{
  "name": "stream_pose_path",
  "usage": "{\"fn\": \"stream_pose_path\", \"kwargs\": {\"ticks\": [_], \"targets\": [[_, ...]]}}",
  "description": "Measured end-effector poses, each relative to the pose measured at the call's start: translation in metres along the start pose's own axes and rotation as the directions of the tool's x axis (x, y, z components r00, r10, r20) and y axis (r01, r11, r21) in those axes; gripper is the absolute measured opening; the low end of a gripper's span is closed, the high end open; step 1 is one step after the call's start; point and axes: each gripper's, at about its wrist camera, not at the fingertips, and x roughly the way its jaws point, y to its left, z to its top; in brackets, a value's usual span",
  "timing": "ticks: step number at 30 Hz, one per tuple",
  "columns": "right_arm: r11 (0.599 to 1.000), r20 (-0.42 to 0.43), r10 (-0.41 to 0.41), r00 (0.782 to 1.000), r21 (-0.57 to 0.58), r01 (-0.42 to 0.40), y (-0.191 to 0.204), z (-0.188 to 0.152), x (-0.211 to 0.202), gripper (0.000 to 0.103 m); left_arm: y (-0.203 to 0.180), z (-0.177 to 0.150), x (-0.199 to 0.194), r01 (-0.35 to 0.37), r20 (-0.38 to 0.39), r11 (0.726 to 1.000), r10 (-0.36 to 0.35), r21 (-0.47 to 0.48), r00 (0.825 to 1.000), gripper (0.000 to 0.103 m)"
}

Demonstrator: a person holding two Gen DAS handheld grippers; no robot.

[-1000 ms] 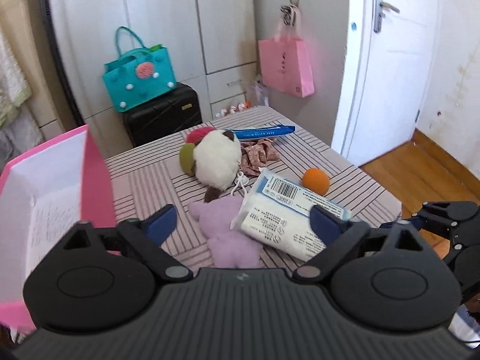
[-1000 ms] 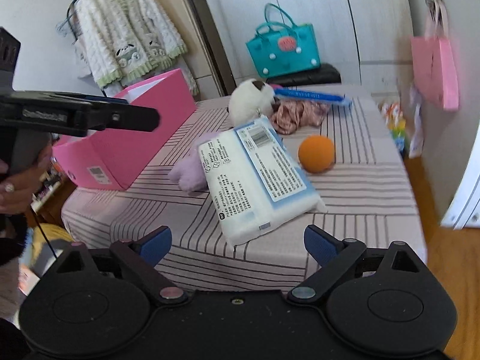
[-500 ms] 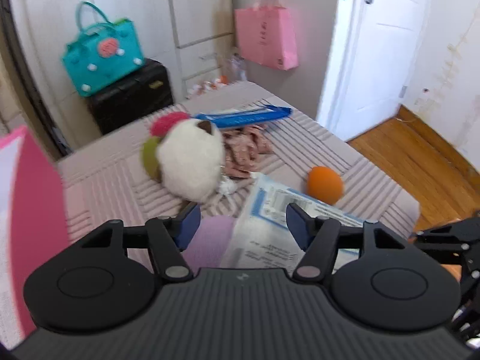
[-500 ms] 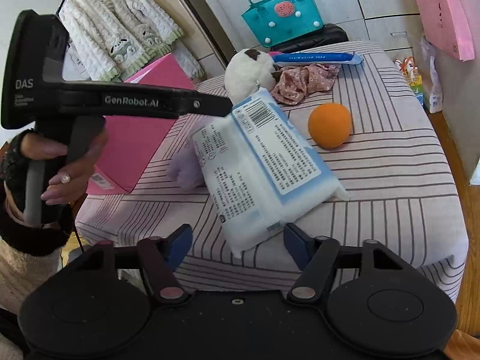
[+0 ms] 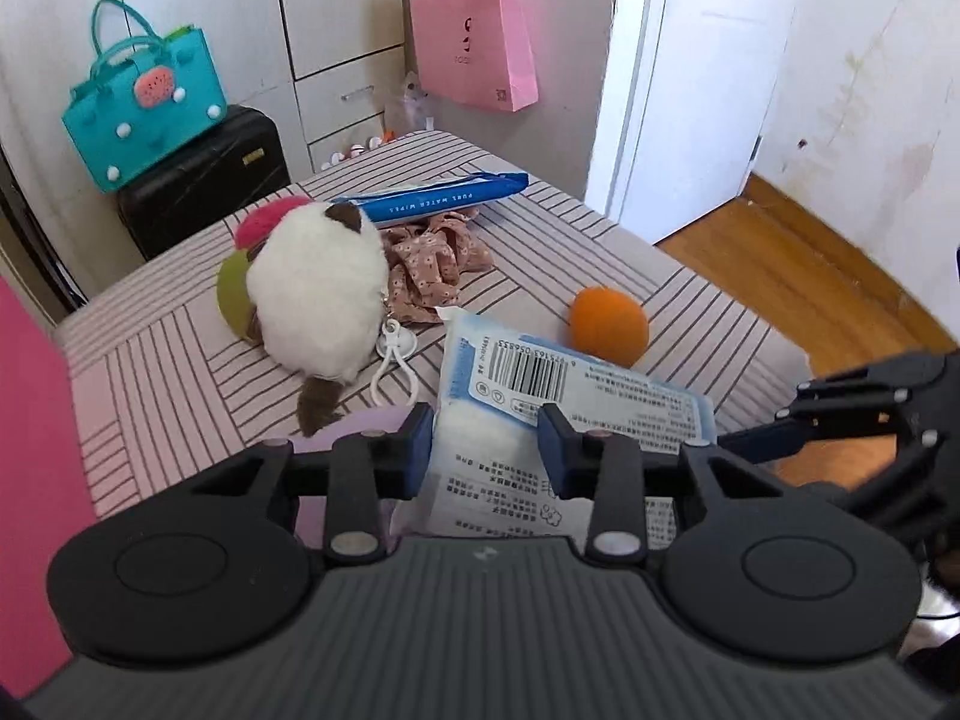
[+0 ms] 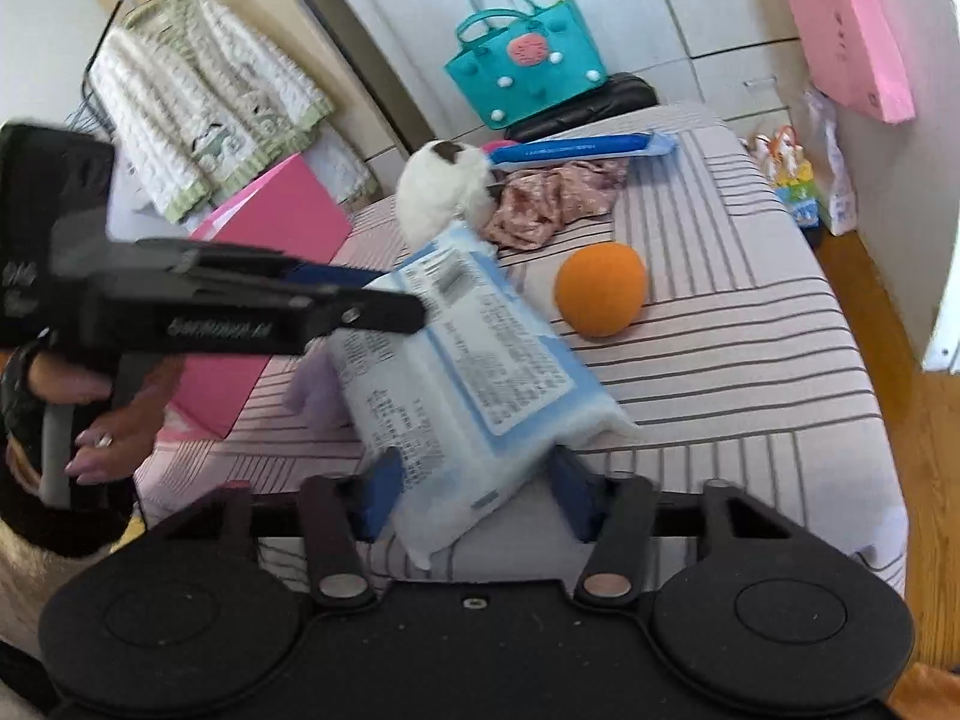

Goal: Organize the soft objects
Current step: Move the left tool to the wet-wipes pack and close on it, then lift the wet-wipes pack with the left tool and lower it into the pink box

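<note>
A white and blue soft pack of tissues (image 5: 540,420) (image 6: 474,372) lies on the striped table. My left gripper (image 5: 485,450) is closed on its far end, the pack squeezed between the fingers. My right gripper (image 6: 471,492) grips its near end from the front edge of the table. A lilac plush (image 6: 312,390) lies partly under the pack. A white plush toy (image 5: 318,300) (image 6: 441,186), a floral cloth (image 5: 438,264) (image 6: 552,198), an orange ball (image 5: 607,324) (image 6: 600,288) and a blue wipes pack (image 5: 432,201) lie beyond.
A pink open box (image 6: 270,276) (image 5: 36,468) stands at the table's left side. A teal bag on a black suitcase (image 5: 198,180) and a pink paper bag (image 5: 474,54) are behind the table. A white door (image 5: 690,72) is at the right.
Both grippers moved in on the tissue pack and narrowed from wide open to closed on its two ends. The pack's ends now sit between the fingers.
</note>
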Motion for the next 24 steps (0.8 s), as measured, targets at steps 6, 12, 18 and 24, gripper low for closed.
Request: {"fn": "stream_pose_path", "kwargs": {"ticks": [6, 12, 18, 24], "targets": [[0.998, 0.002, 0.000, 1.000, 0.065, 0.000, -0.012, 0.004, 0.002, 0.037, 0.001, 0.003, -0.002, -0.030, -0.013, 0.999, 0.029, -0.032, 0.999, 0.029], [0.998, -0.017, -0.010, 1.000, 0.062, 0.011, -0.007, 0.010, 0.005, 0.037, -0.008, 0.005, -0.019, -0.022, 0.024, 0.999, 0.023, -0.037, 0.999, 0.029], [0.999, -0.008, -0.026, 1.000, 0.025, 0.027, 0.000, 0.019, -0.004, 0.037, -0.018, 0.004, -0.039, -0.052, 0.037, 0.998, 0.052, -0.023, 0.998, 0.029], [0.998, 0.018, -0.030, 0.999, -0.049, 0.031, 0.013, 0.028, -0.018, 0.038, -0.013, 0.000, -0.050, -0.032, -0.012, 0.997, 0.031, -0.073, 0.999, 0.029]]}}
